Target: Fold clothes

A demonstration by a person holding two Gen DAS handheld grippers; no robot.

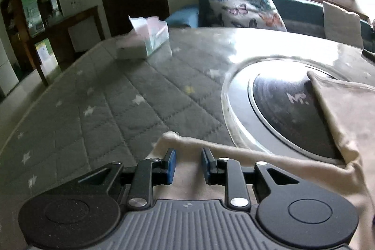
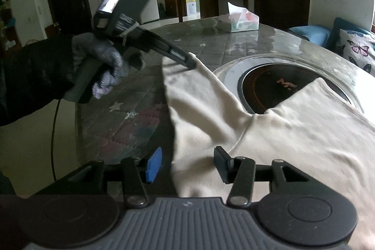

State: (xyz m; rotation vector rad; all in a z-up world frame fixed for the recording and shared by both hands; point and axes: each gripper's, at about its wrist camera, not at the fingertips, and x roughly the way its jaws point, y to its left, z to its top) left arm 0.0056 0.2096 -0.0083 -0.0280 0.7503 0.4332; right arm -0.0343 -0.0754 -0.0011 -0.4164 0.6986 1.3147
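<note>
A cream garment [image 2: 293, 139] lies spread on the table, partly over a round black hob [image 2: 269, 86]. One sleeve [image 2: 196, 86] stretches out to the left. My left gripper [image 1: 188, 164] is at that sleeve's end [image 1: 171, 136]. Its blue pads [image 1: 172, 163] stand a little apart, with cream cloth showing between and under them. In the right wrist view a gloved hand [image 2: 105, 67] holds the left gripper [image 2: 191, 61], whose tip touches the sleeve end. My right gripper [image 2: 187, 165] is open wide just above the garment's near left edge, holding nothing.
The table [image 1: 105, 109] has a grey quilted cover with white stars under a glossy sheet. A tissue box [image 1: 143, 41] stands at its far side. Beyond are a sofa with a butterfly cushion [image 1: 248, 11], a dark door and shelves.
</note>
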